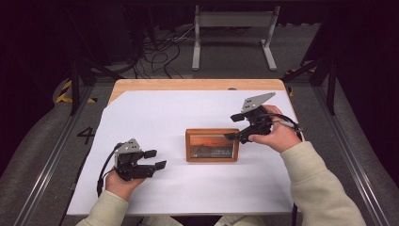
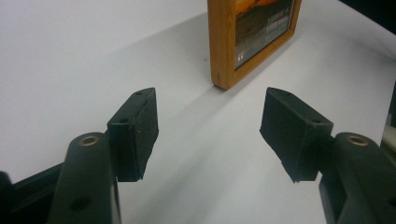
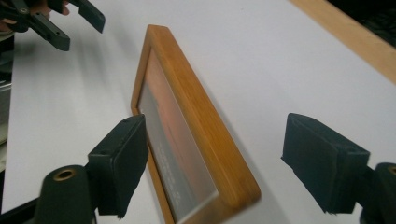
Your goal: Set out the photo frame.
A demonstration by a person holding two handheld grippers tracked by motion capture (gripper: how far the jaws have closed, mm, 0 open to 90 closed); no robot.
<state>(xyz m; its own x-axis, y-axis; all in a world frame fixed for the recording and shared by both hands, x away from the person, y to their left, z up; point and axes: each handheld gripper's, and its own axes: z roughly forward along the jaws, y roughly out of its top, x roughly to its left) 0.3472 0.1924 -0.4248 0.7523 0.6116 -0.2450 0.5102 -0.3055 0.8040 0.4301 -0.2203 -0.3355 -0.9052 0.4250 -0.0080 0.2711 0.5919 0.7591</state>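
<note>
The wooden picture frame (image 1: 211, 145) stands on the white sheet (image 1: 155, 113) between the wide-jawed left gripper (image 1: 154, 159) and right gripper (image 1: 234, 127).

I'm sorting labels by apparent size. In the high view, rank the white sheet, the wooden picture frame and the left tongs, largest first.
1. White sheet, by far the largest.
2. Wooden picture frame.
3. Left tongs, a little smaller than the frame; the gap is modest, so this is less certain.

Wooden pic frame (image 1: 211, 145) upright, mid-table

One picture frame (image 1: 211, 145), two claws (image 1: 155, 158).
</note>
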